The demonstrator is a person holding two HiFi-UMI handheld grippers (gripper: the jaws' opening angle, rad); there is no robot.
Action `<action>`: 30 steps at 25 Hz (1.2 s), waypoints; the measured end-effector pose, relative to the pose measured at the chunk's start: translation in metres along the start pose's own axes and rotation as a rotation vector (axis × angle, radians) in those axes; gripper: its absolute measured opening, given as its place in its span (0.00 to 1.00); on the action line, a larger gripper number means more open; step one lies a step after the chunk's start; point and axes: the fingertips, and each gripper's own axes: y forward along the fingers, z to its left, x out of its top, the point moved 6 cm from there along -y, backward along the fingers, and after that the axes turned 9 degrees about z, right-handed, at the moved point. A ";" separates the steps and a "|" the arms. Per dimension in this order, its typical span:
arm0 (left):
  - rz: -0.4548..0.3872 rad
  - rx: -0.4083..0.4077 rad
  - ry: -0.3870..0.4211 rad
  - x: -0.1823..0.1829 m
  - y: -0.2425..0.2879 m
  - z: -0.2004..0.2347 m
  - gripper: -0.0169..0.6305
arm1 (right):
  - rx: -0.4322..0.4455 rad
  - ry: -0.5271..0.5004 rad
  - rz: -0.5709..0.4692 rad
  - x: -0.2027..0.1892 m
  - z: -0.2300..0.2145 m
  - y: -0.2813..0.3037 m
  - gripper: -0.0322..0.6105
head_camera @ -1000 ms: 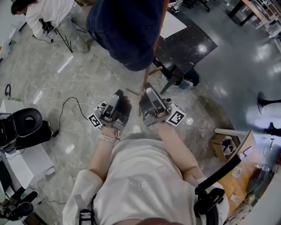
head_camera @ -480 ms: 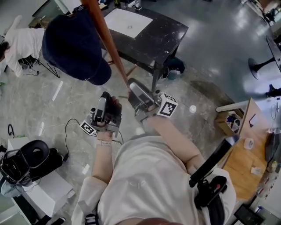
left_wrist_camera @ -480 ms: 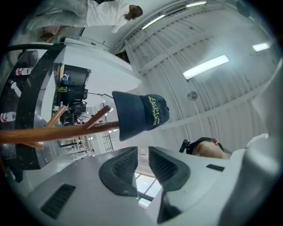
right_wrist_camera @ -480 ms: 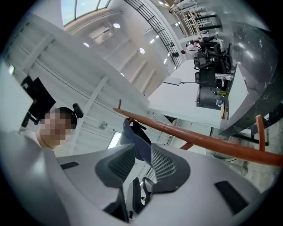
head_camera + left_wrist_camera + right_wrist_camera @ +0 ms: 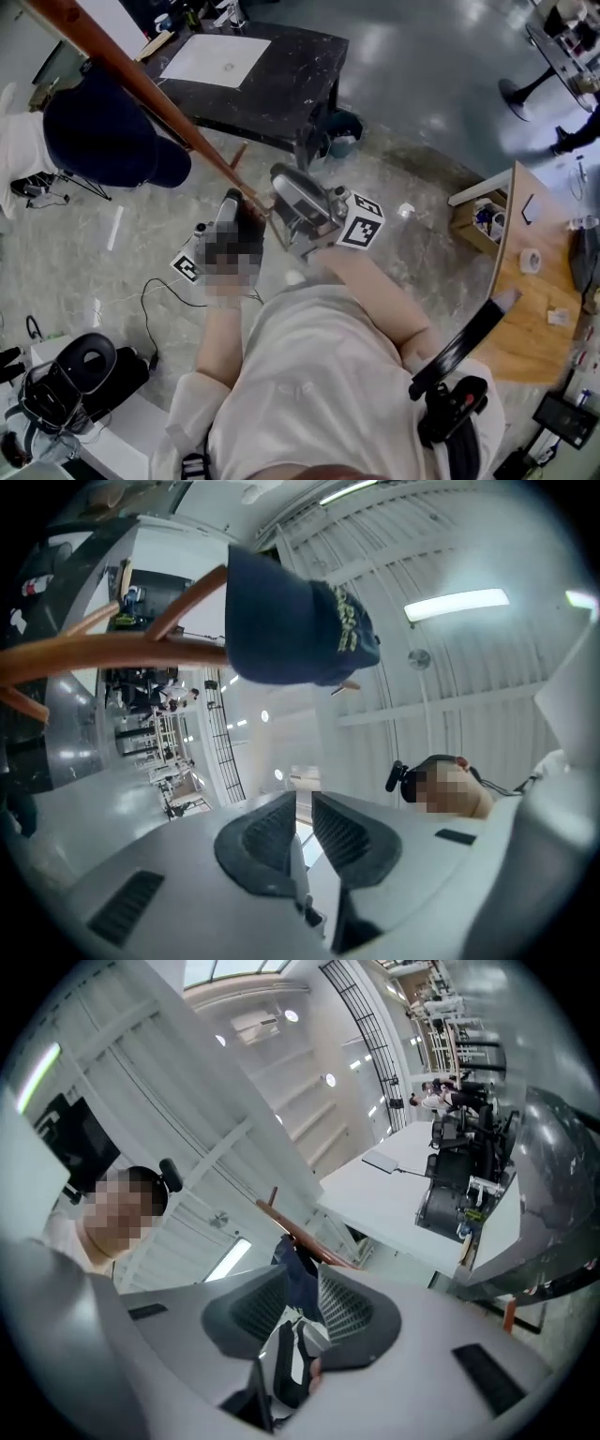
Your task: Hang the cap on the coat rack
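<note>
At the upper left of the head view, a navy cap (image 5: 98, 136) is hanging on a peg of the brown wooden coat rack (image 5: 155, 94), apart from both tools. The left gripper (image 5: 304, 810) is pointing up toward it, its jaws standing a narrow slit apart and gripping nothing. The right gripper (image 5: 302, 1286), just beside it, is showing a slightly wider gap and is likewise carrying nothing. A black table (image 5: 281, 84) is standing beyond them, and a wooden desk (image 5: 530, 309) is sitting at the far right.

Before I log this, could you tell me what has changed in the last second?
In the head view the cap drifted from top centre to upper left and shrunk: the person seems to be backing off. It stays hung on the coat rack; left gripper and right gripper stay low, empty.
</note>
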 end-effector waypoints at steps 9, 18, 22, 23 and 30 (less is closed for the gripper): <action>0.184 -0.080 -0.062 -0.066 0.100 0.027 0.06 | -0.141 -0.196 -0.115 0.076 0.048 -0.088 0.16; 0.345 -0.131 -0.180 -0.151 0.197 0.056 0.04 | -0.295 -0.325 -0.220 0.145 0.087 -0.189 0.10; 0.449 -0.104 -0.163 -0.176 0.213 0.065 0.04 | -0.354 -0.359 -0.260 0.152 0.090 -0.215 0.09; 0.472 -0.104 -0.153 -0.180 0.213 0.067 0.04 | -0.367 -0.366 -0.270 0.150 0.088 -0.218 0.09; 0.491 -0.186 -0.197 -0.190 0.218 0.069 0.04 | -0.431 -0.401 -0.287 0.145 0.084 -0.227 0.09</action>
